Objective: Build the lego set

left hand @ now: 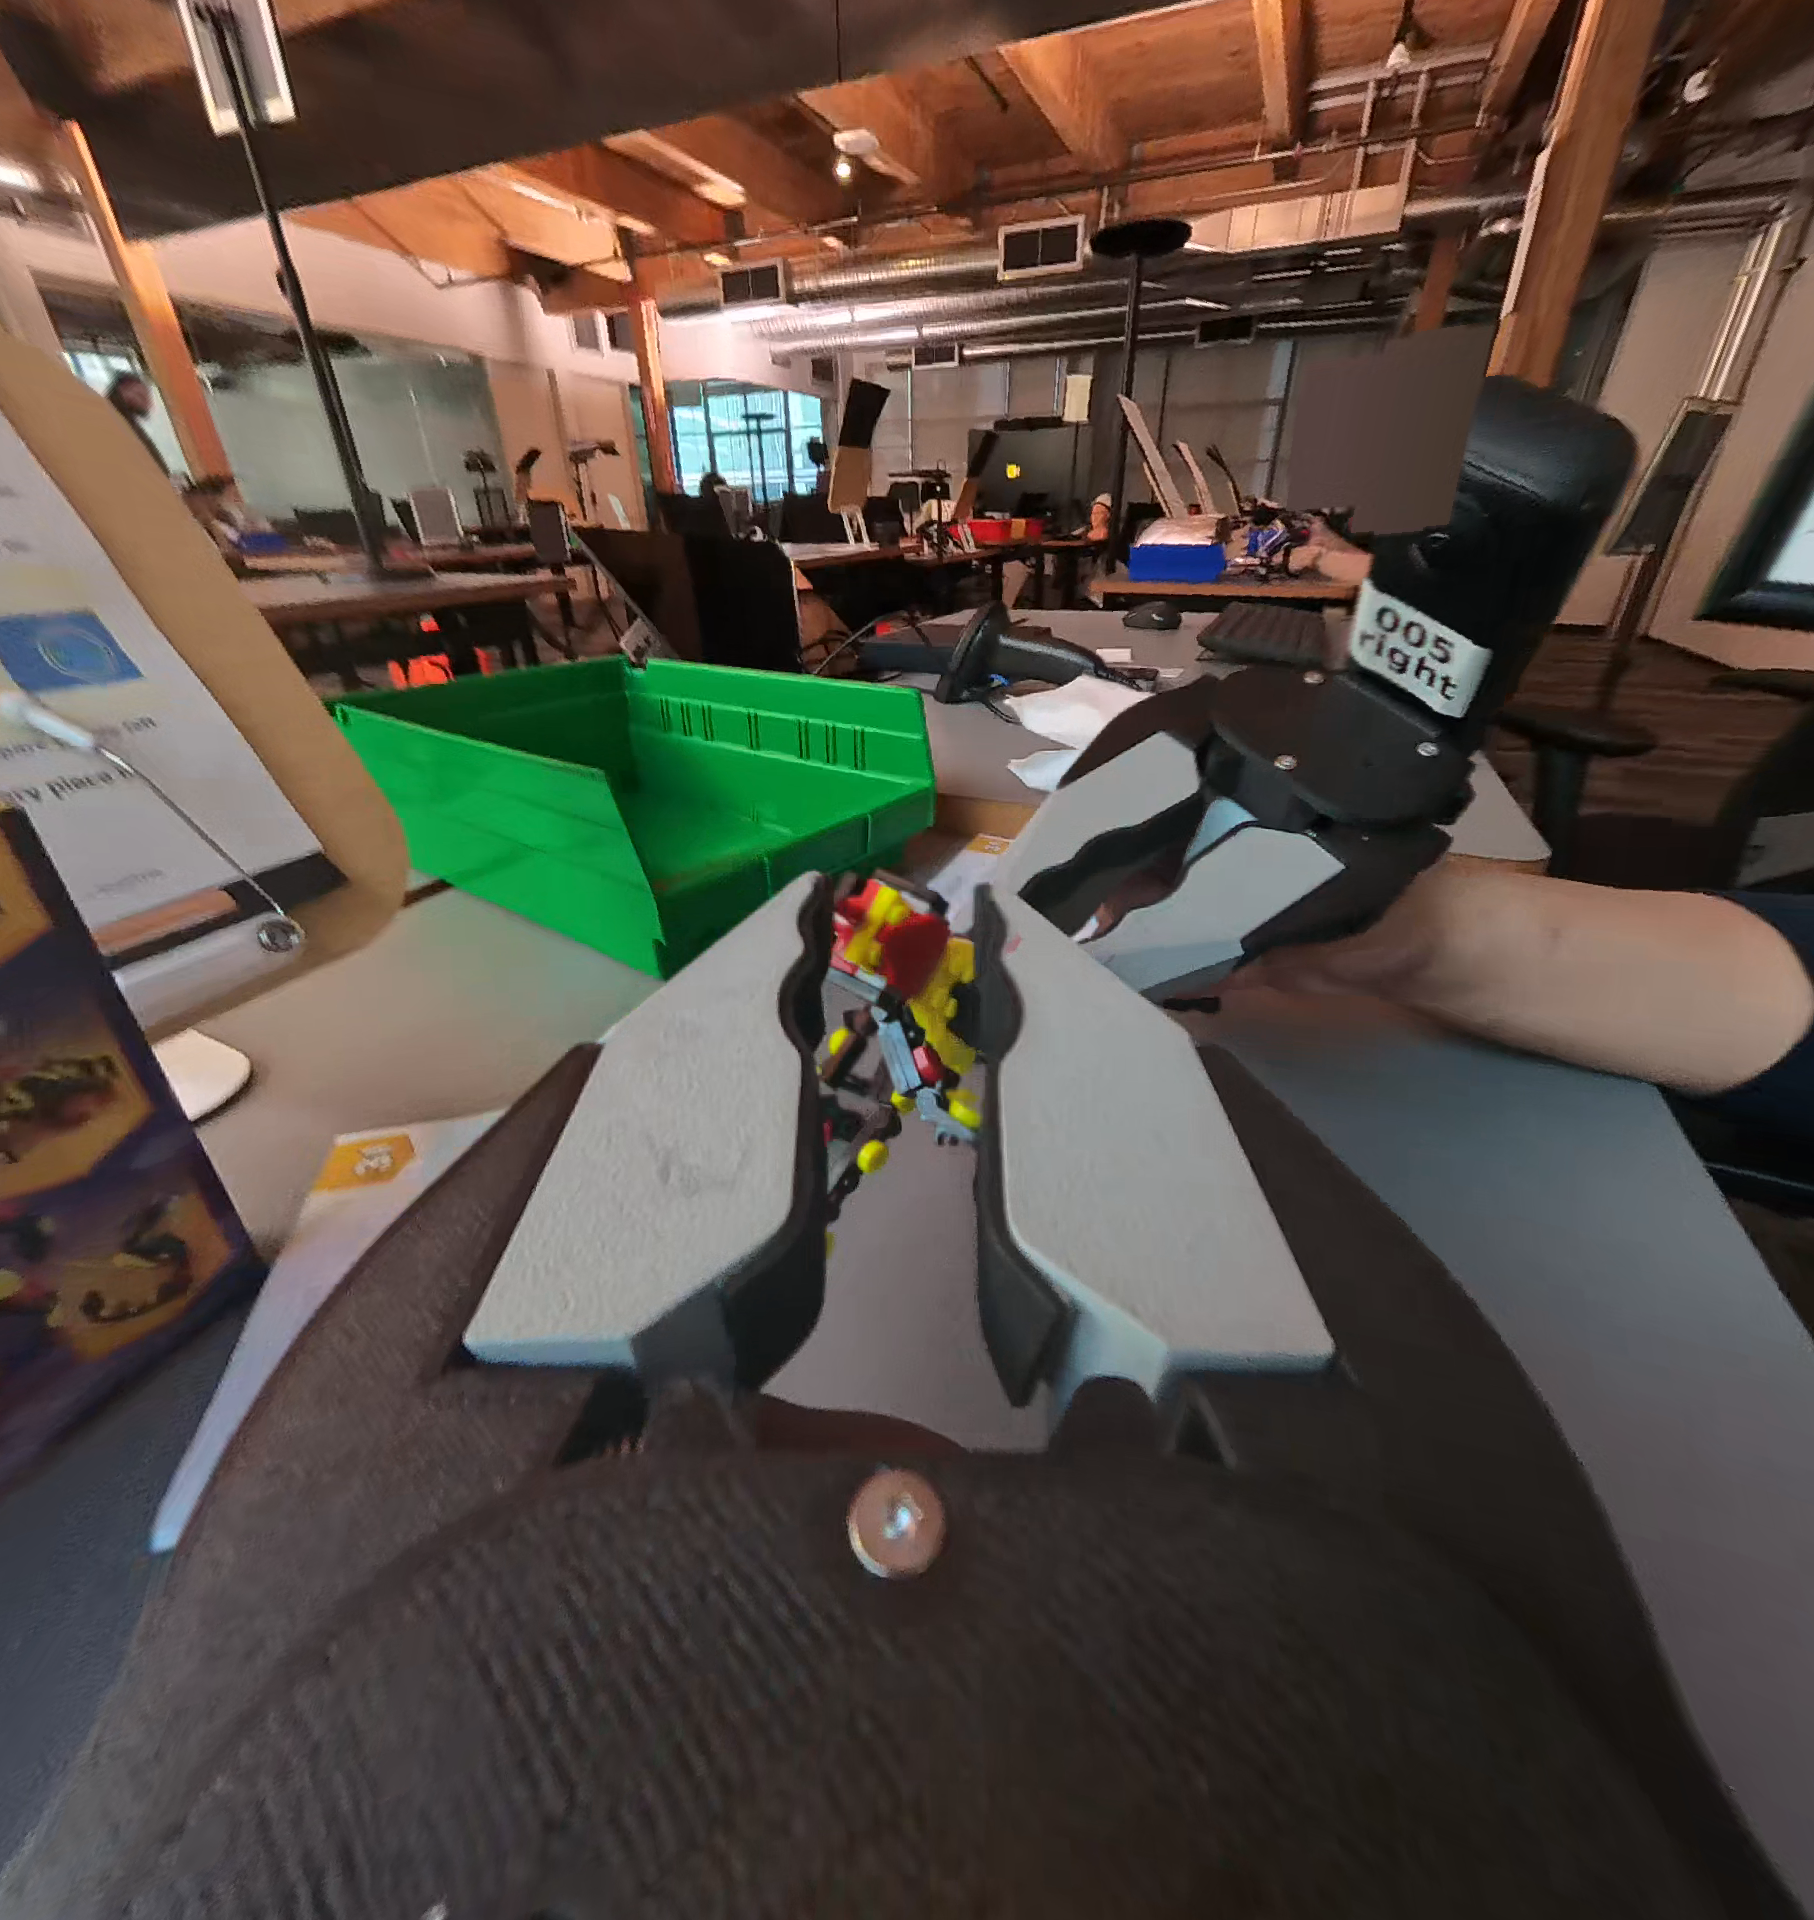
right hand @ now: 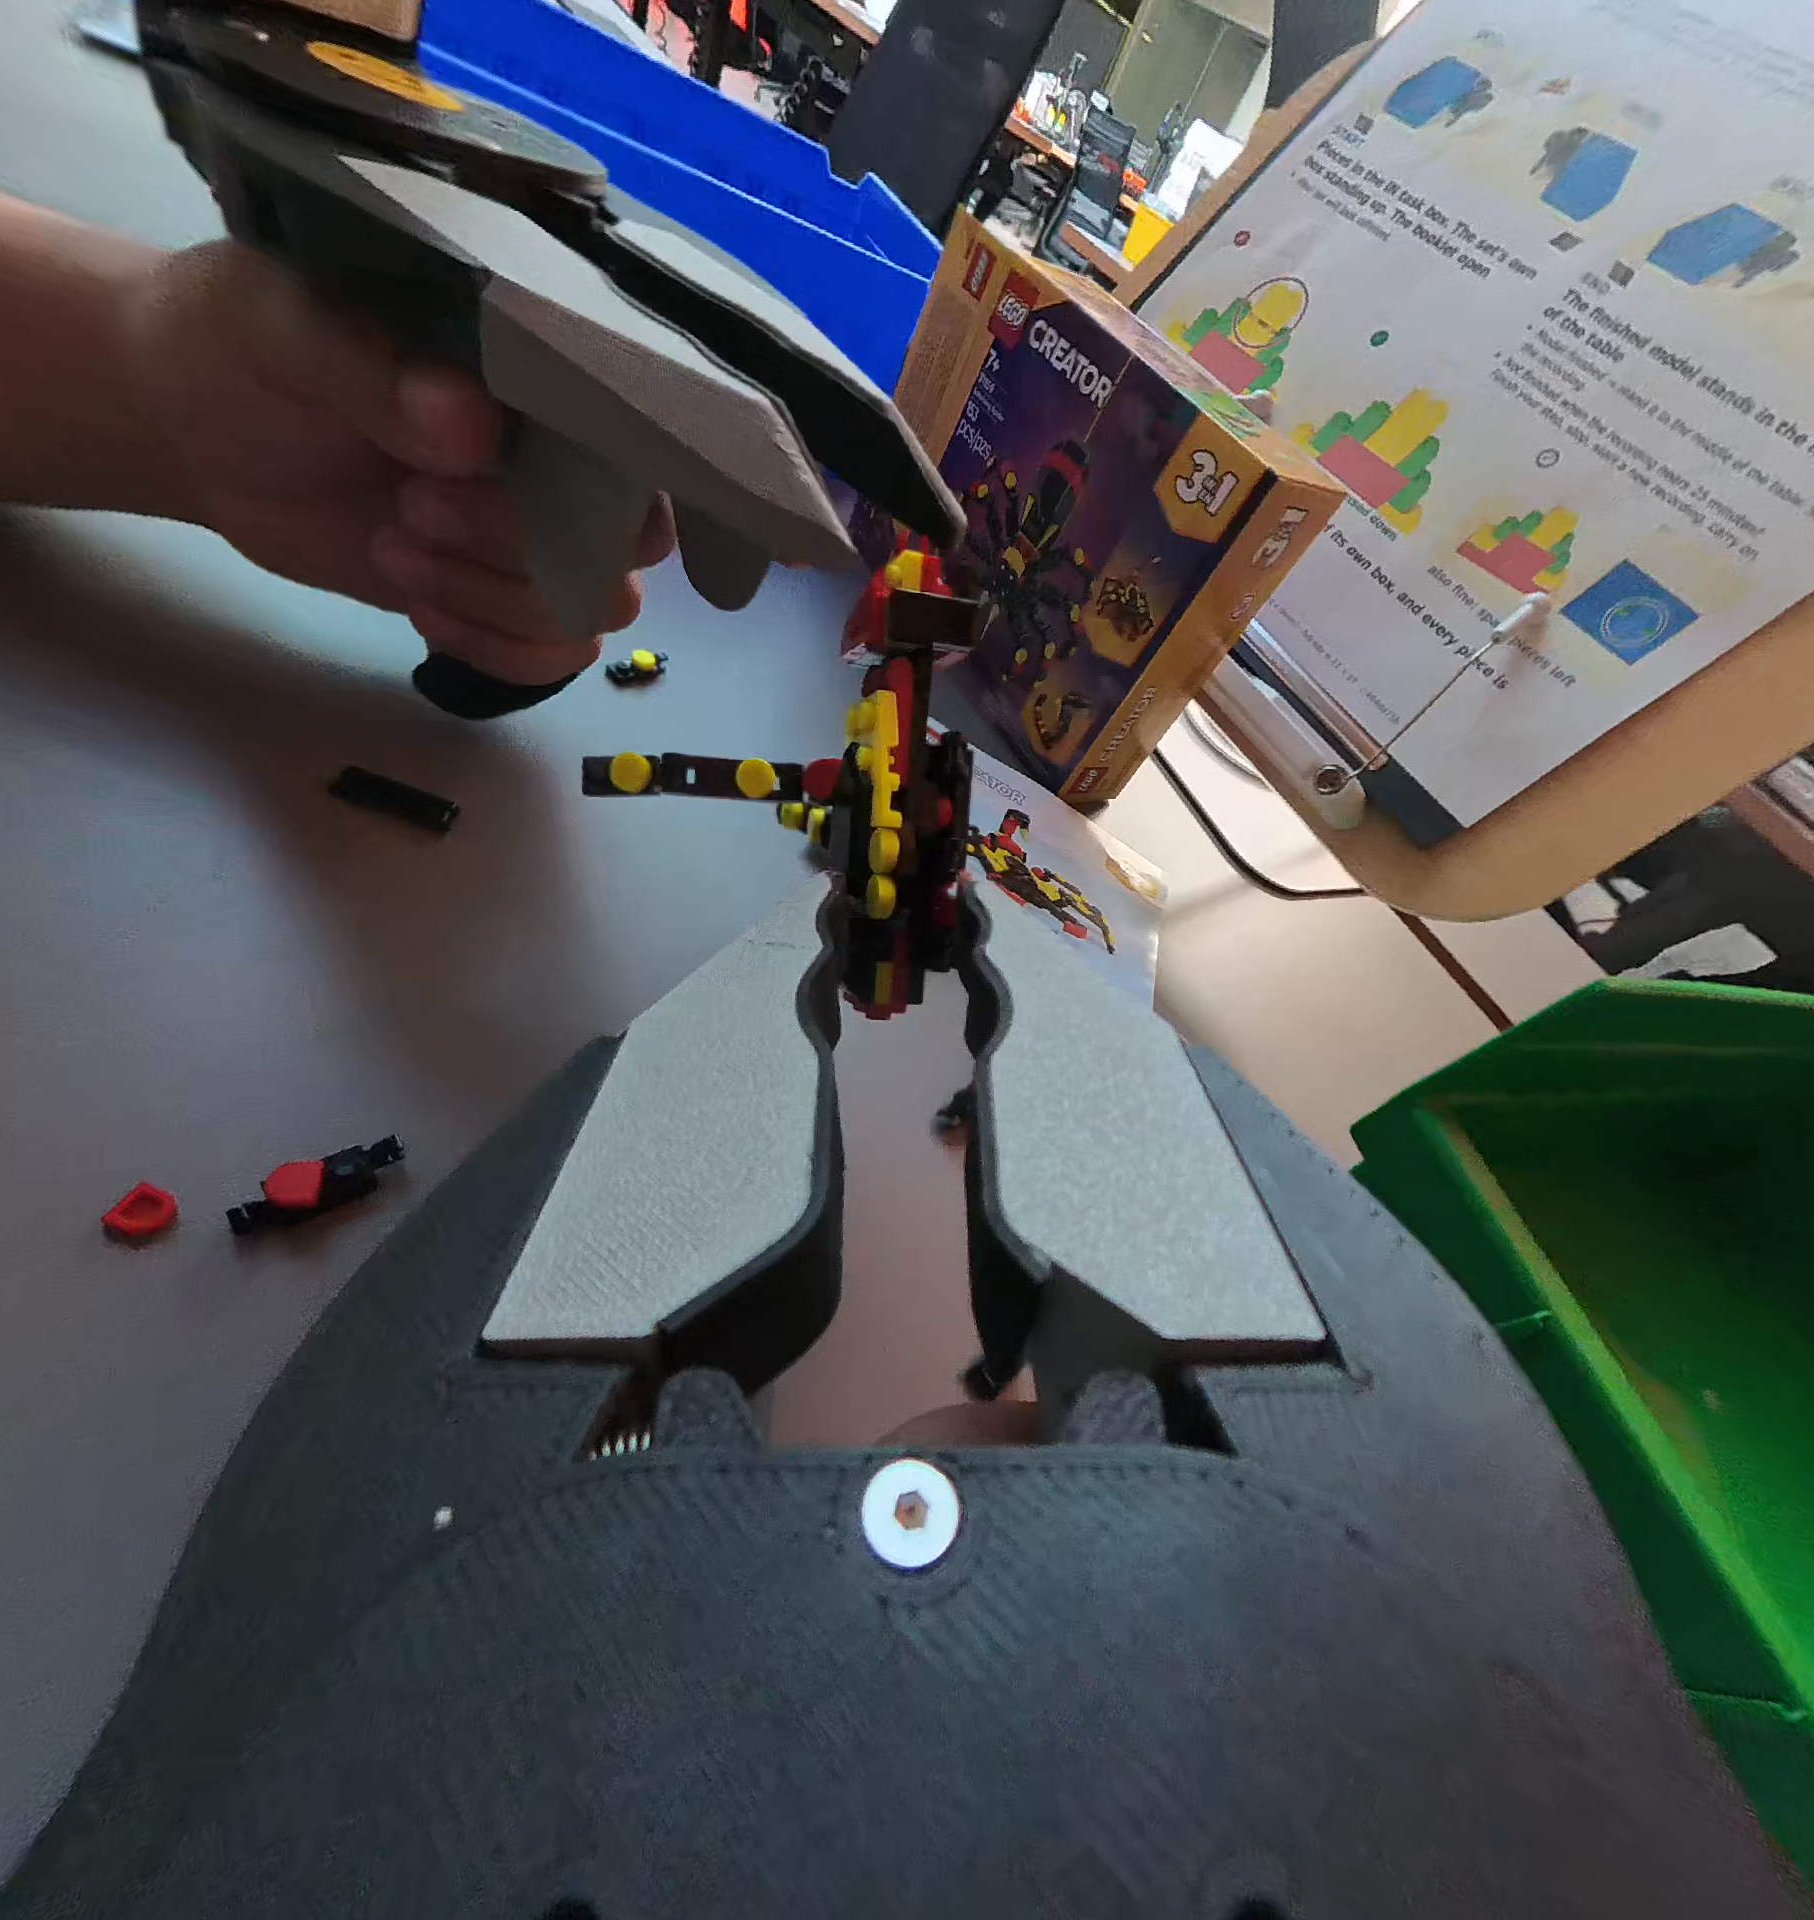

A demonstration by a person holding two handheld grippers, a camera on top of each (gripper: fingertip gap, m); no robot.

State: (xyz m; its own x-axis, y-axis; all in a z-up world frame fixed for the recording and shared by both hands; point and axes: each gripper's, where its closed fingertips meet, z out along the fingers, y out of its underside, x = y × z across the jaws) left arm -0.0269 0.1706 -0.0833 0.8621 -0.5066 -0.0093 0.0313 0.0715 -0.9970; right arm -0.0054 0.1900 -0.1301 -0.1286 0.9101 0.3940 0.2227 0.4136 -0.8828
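Note:
A black, red and yellow brick model (right hand: 887, 831) is held above the grey table (right hand: 259, 935), with a studded black arm sticking out to its left. My right gripper (right hand: 898, 920) is shut on the model's lower end. My left gripper (left hand: 898, 920) is shut on the same model (left hand: 908, 977), with both pads against its red and yellow bricks. In the right wrist view the left gripper (right hand: 934, 530) comes in from the upper left, its tips at the model's top. In the left wrist view the right gripper (left hand: 1064, 914) sits just right of my fingers, partly hidden behind them.
A green bin (left hand: 674, 810) stands behind the model and shows in the right wrist view (right hand: 1609, 1299). A toy box (right hand: 1111, 499), a booklet (right hand: 1069, 883), a sheet on a stand (right hand: 1557, 364) and a blue bin (right hand: 695, 166) lie beyond. Loose pieces (right hand: 311, 1184) lie on the table. Spacing between my two grippers at the tips: around 6 cm.

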